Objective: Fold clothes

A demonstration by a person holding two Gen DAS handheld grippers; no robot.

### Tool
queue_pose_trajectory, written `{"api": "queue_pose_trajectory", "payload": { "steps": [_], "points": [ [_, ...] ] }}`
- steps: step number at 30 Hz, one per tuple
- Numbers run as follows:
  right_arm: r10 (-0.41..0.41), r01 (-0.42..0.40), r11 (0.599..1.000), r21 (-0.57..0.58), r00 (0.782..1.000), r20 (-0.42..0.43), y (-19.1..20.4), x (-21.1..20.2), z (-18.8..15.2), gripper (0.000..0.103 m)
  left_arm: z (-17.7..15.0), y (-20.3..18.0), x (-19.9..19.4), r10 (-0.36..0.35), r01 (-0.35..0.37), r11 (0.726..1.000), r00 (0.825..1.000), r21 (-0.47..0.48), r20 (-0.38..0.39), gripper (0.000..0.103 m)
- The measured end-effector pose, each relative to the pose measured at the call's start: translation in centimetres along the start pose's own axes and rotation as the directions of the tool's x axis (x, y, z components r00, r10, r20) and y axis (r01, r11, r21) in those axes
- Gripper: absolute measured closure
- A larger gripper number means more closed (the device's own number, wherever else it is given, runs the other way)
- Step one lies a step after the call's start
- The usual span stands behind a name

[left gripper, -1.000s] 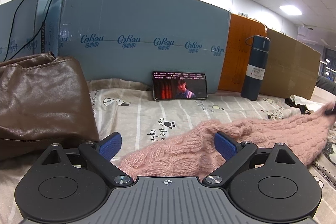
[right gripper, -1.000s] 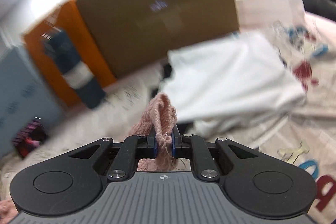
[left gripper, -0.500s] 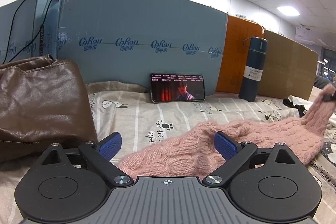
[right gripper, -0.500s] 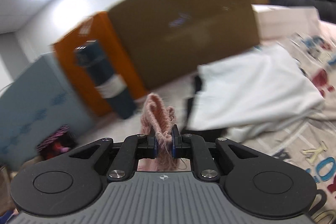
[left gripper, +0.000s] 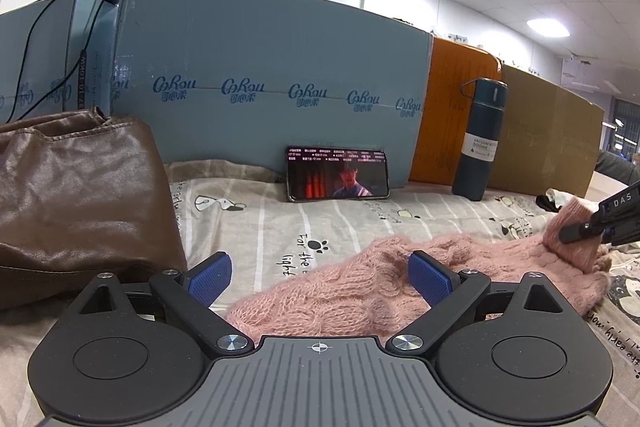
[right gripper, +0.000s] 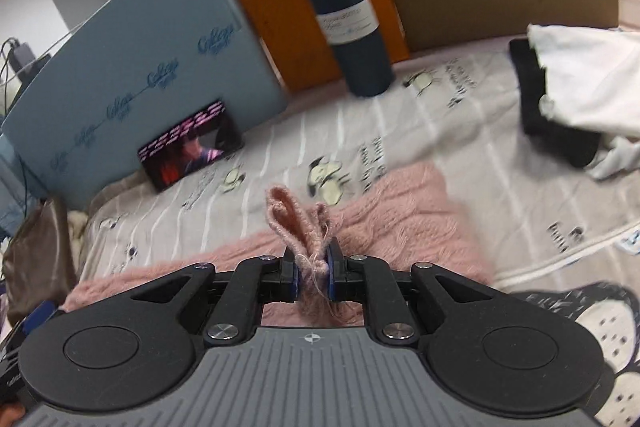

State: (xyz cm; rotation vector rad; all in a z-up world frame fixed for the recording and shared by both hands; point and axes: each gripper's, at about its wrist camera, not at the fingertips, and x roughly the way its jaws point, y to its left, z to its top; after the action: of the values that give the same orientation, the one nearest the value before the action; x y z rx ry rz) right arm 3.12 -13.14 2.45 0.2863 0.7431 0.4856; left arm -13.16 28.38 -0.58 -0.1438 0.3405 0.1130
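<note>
Since a second ago, the right hand-held gripper (right gripper: 313,277) has carried its pinched end of the pink knitted sweater (left gripper: 360,291) back over the garment, toward the left; its jaws are closed tight on that knit cuff. The sweater lies spread across a printed bed sheet (left gripper: 280,223). The left hand-held gripper (left gripper: 320,277) hovers low with jaws wide apart, gripping nothing, the sweater's near edge between its fingers. Behind stand a phone (left gripper: 337,173) showing video, a dark flask (left gripper: 479,139), and a brown leather bag (left gripper: 76,187) at left.
</note>
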Motion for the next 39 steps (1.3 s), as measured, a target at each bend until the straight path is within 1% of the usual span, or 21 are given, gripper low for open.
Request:
{"api": "queue_pose_trajectory", "payload": {
  "steps": [1, 4, 7, 8, 9, 10, 11, 13, 20, 24, 25, 27, 29, 30, 31, 32, 34, 35, 37, 39],
  "points": [
    [0.004, -0.004, 1.0, -0.006, 1.0, -0.013, 0.3, 0.3, -0.3, 0.091, 0.0, 0.0, 0.0, 0.0, 0.0, 1.0, 1.0, 0.001, 0.0, 0.006],
    [0.011, -0.012, 1.0, -0.021, 0.999, -0.044, 1.0, 1.0, -0.8, 0.087, 0.0, 0.0, -0.1, 0.0, 0.0, 1.0, 1.0, 0.001, 0.003, 0.006],
    [0.025, -0.026, 1.0, -0.003, 0.998, -0.065, 0.8, 1.7, -1.0, 0.081, 0.0, 0.0, -0.1, 0.0, 0.0, 1.0, 1.0, 0.0, 0.001, 0.006],
    [0.038, -0.038, 0.999, 0.008, 0.997, -0.072, 0.7, 1.8, -1.0, 0.071, 0.0, 0.0, -0.1, 0.001, -0.001, 1.0, 1.0, -0.001, 0.001, 0.006],
    [0.066, -0.064, 0.998, 0.022, 0.995, -0.077, 0.5, 2.0, -1.1, 0.063, 0.0, 0.0, 0.0, 0.001, -0.001, 1.0, 1.0, -0.001, 0.0, 0.006],
    [0.093, -0.09, 0.995, 0.036, 0.992, -0.082, 0.4, 2.0, -1.1, 0.049, 0.0, 0.0, 0.0, 0.001, -0.001, 1.0, 1.0, -0.002, 0.0, 0.006],
    [0.116, -0.112, 0.992, 0.052, 0.989, -0.087, 0.3, 2.1, -1.1, 0.041, 0.0, 0.0, 0.0, 0.001, -0.001, 1.0, 1.0, -0.003, 0.0, 0.006],
    [0.147, -0.14, 0.988, 0.073, 0.984, -0.098, 0.5, 2.0, -1.1, 0.032, 0.0, 0.0, -0.1, 0.002, -0.002, 1.0, 1.0, -0.004, -0.001, 0.006],
    [0.19, -0.18, 0.979, 0.092, 0.975, -0.116, 1.1, 1.8, -1.9, 0.031, 0.0, 0.0, 0.0, 0.004, -0.004, 1.0, 1.0, -0.006, 0.0, 0.006],
    [0.184, -0.176, 0.982, 0.063, 0.973, -0.138, 1.3, 2.7, -2.6, 0.031, 0.0, 0.1, 0.0, 0.006, -0.006, 1.0, 1.0, -0.009, -0.002, 0.006],
    [0.187, -0.178, 0.981, 0.073, 0.973, -0.134, 1.2, 2.7, -2.5, 0.031, 0.0, 0.1, 0.0, 0.007, -0.007, 1.0, 1.0, -0.011, -0.002, 0.006],
    [0.206, -0.195, 0.974, 0.113, 0.973, -0.101, 0.6, 1.8, -2.2, 0.032, 0.0, 0.2, 0.0, 0.011, -0.011, 1.0, 1.0, -0.016, -0.003, 0.006],
    [0.202, -0.199, 0.973, 0.113, 0.979, -0.016, -0.2, 0.1, -2.0, 0.031, 0.0, 0.3, 0.0, 0.014, -0.014, 1.0, 1.0, -0.021, -0.006, 0.006],
    [0.189, -0.192, 0.975, 0.109, 0.981, 0.031, -0.6, -0.7, -1.9, 0.03, 0.0, 0.3, 0.0, 0.014, -0.015, 1.0, 1.0, -0.022, -0.008, 0.005],
    [0.156, -0.163, 0.981, 0.105, 0.985, 0.073, -1.1, -1.5, -1.9, 0.03, 0.0, 0.3, 0.0, 0.014, -0.015, 1.0, 1.0, -0.022, -0.009, 0.005],
    [0.11, -0.121, 0.987, 0.111, 0.989, 0.099, -1.7, -1.8, -1.9, 0.029, -0.1, 0.3, 0.0, 0.015, -0.015, 1.0, 1.0, -0.022, -0.009, 0.005],
    [0.017, -0.035, 0.991, 0.127, 0.989, 0.147, -3.0, -2.5, -1.7, 0.027, -0.1, 0.2, -0.1, 0.015, -0.015, 1.0, 1.0, -0.02, -0.007, 0.005],
    [-0.029, 0.007, 0.989, 0.145, 0.989, 0.147, -3.8, -2.4, -1.7, 0.027, -0.1, 0.2, 0.0, 0.015, -0.015, 1.0, 1.0, -0.019, -0.007, 0.005],
    [-0.09, 0.068, 0.982, 0.175, 0.988, 0.126, -5.2, -1.8, -1.9, 0.027, -0.1, 0.2, 0.0, 0.015, -0.015, 1.0, 1.0, -0.02, -0.009, 0.005],
    [-0.103, 0.083, 0.977, 0.198, 0.991, 0.089, -6.2, -0.8, -2.2, 0.027, 0.0, 0.3, 0.0, 0.014, -0.014, 1.0, 1.0, -0.022, -0.011, 0.005]
  ]
}}
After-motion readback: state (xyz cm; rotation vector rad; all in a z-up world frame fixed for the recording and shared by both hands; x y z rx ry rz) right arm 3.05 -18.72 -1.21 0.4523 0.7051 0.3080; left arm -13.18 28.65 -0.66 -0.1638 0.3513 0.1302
